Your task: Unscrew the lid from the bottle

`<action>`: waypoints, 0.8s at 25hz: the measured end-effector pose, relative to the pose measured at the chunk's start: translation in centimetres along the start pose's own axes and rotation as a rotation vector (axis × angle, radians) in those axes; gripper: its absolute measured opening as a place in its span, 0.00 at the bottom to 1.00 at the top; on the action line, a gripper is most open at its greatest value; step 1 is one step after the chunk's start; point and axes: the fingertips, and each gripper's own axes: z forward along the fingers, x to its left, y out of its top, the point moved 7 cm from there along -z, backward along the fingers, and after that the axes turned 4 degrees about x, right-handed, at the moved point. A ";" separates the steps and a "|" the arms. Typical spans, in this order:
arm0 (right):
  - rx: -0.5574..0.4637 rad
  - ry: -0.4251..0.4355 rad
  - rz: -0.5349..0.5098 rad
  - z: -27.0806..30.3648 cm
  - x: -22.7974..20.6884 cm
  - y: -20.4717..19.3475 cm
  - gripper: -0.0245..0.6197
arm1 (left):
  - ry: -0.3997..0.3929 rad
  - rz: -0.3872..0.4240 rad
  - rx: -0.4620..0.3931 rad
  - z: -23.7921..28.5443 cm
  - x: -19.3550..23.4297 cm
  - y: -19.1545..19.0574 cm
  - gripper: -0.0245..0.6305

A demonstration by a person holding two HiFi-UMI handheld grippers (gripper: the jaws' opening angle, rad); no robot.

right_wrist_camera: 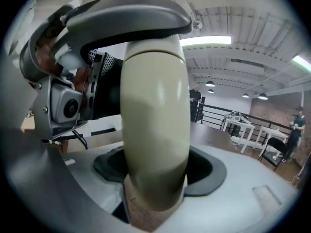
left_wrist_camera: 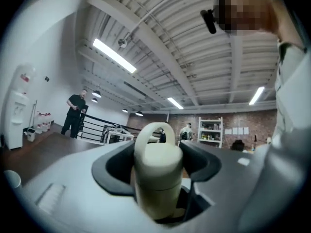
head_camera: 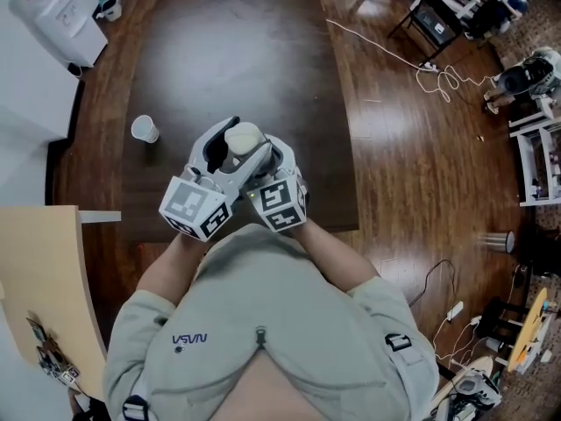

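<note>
Head view shows the cream bottle (head_camera: 244, 137) held in the air, close to the person's chest and above the near part of the dark desk (head_camera: 245, 42), not resting on it. It is gripped at both ends, so that one end can be turned against the other.

The left tool (left_wrist_camera: 158, 165) is closed on the lid (left_wrist_camera: 158, 152), with its dark pads pressed to either side below the loop handle (left_wrist_camera: 154, 125). This is judged to be the turning grip. The right tool (right_wrist_camera: 155, 171) is clamped round the lower body of the bottle, which is taken to be the bracing hold. In the right gripper view the left tool's jaw is seen arched over the bottle's top. The lid is seated and no gap can be made out at its seam, so the unscrewing is judged not yet done.

The desk is of dark, glossy wood, and a white cup (head_camera: 145, 129) stands on it, well apart from the tools. It is surrounded by a wooden floor (head_camera: 421, 147), across which a white cable (head_camera: 386, 51) is trailed. A water dispenser (head_camera: 57, 16) is placed at the far left.

In the left gripper view a large open room is shown, with strip lights (left_wrist_camera: 114, 56) on a ribbed ceiling, a brick back wall and a white shelf unit (left_wrist_camera: 210, 130). A person in dark clothing (left_wrist_camera: 75, 111) is seen by a black railing.
</note>
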 end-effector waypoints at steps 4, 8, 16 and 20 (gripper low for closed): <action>-0.002 0.009 0.003 -0.1 0.2 -0.5 0.51 | 0.002 -0.003 0.006 -0.1 -0.3 -0.4 0.50; -0.001 0.048 0.004 0.0 0.1 -0.7 0.51 | -0.043 0.003 0.016 0.1 -0.1 -0.5 0.50; -0.041 0.382 0.044 -1.3 0.4 -0.2 0.51 | -0.399 -0.037 0.050 -1.0 -0.3 1.3 0.63; -0.054 0.739 0.018 -2.9 0.9 1.0 0.51 | -0.608 -0.099 0.076 -1.8 0.7 3.1 0.64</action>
